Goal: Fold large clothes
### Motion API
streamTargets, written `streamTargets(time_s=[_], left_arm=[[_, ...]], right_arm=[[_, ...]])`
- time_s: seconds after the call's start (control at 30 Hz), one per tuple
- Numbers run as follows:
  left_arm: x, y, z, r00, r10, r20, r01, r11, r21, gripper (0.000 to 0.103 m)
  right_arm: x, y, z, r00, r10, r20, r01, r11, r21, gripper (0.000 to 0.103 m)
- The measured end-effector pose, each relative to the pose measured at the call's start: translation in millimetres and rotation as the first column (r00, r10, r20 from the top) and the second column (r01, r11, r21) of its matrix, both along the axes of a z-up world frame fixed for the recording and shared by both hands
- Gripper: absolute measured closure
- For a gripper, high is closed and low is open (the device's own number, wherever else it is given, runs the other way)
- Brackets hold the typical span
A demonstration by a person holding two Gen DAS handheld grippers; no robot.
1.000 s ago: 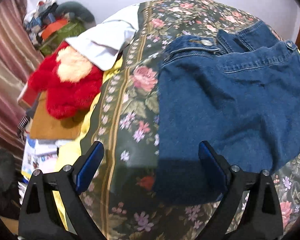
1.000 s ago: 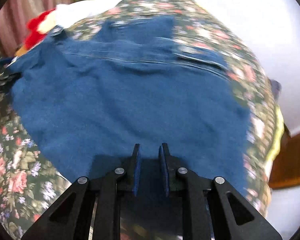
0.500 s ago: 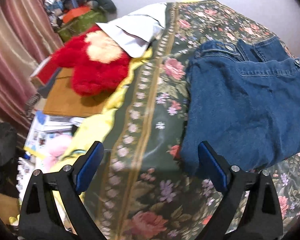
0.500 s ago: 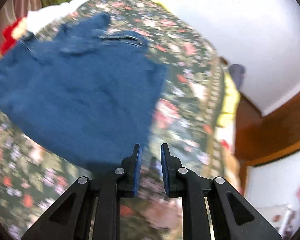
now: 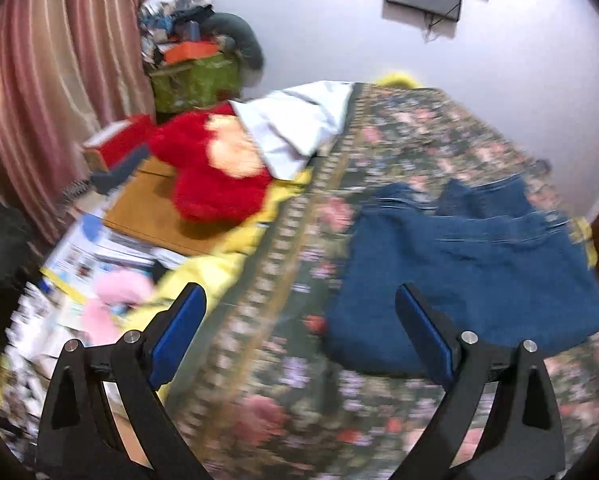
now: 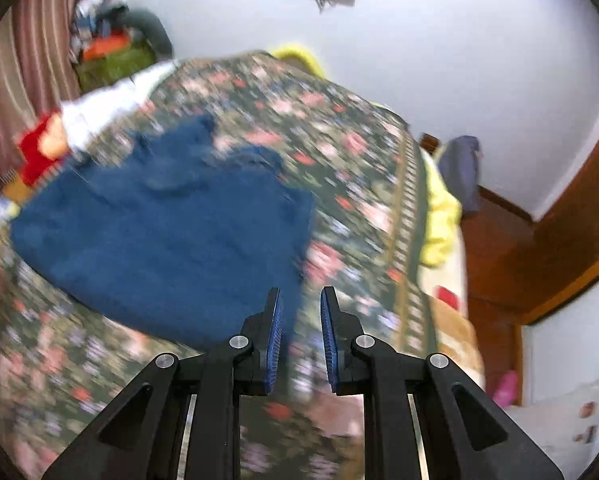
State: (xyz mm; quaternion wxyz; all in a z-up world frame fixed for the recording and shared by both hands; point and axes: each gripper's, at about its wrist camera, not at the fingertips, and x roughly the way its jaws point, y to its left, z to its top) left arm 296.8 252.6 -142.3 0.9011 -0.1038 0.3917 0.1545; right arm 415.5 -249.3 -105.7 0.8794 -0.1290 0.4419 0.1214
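Note:
Folded blue jeans [image 5: 463, 276] lie flat on the floral bedspread [image 5: 283, 364], waistband toward the far wall. In the left wrist view my left gripper [image 5: 299, 320] hangs above the bed with its jaws wide apart and nothing between them; the jeans' near left corner shows beyond its right finger. The right wrist view has the jeans [image 6: 159, 240] left of centre on the bedspread [image 6: 339, 184]. My right gripper [image 6: 299, 320] is shut, its blue pads nearly together with no cloth between them, raised above the jeans' near right corner.
A red plush toy [image 5: 215, 176] and a white pillow [image 5: 295, 124] lie at the bed's left edge. Boxes, papers and a pink thing [image 5: 115, 300] crowd the floor on the left. A striped curtain [image 5: 47, 92] hangs there. A wooden door frame [image 6: 571, 216] stands at the right.
Both grippers have risen and drawn back from the jeans, which now look smaller and lie free on the bed. The views have rolled and show more of the wall.

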Motion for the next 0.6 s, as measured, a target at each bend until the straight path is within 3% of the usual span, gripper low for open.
streamTargets(time_s=[0.13, 0.3, 0.4, 0.47, 0.5, 0.6], left_arm=[[6.2, -22.0, -17.3, 1.0, -0.029, 0.011, 0.031, 0.985, -0.17, 0.007], [19.9, -40.8, -66.0, 0.997, -0.052, -0.052, 0.029, 0.926, -0.376, 0.007], [24.8, -47.2, -97.8, 0.996, -0.042, -0.083, -0.007, 0.858, -0.513, 0.007], [26.6, -46.5, -120.1, 0.995, -0.025, -0.097, -0.041, 0.784, -0.62, 0.007], [27.5, -45.5, -125.4, 0.995, -0.019, -0.102, -0.052, 0.761, -0.646, 0.007], [34.9, -42.8, -148.3, 0.994, -0.006, -0.109, -0.078, 0.66, -0.747, 0.007]], right_arm=[[3.5, 29.7, 6.1, 0.999, 0.04, -0.013, -0.038, 0.992, 0.119, 0.089], [16.0, 80.3, -16.7, 0.989, 0.121, -0.08, -0.107, 0.98, 0.165, 0.089], [21.1, 103.0, -41.9, 0.98, 0.152, -0.127, -0.133, 0.98, 0.151, 0.089], [26.3, 113.4, -63.5, 0.972, 0.165, -0.165, -0.144, 0.981, 0.132, 0.089], [29.5, 119.3, -76.4, 0.966, 0.172, -0.193, -0.151, 0.981, 0.119, 0.089], [37.0, 129.9, -111.0, 0.944, 0.183, -0.276, -0.165, 0.982, 0.088, 0.089]])
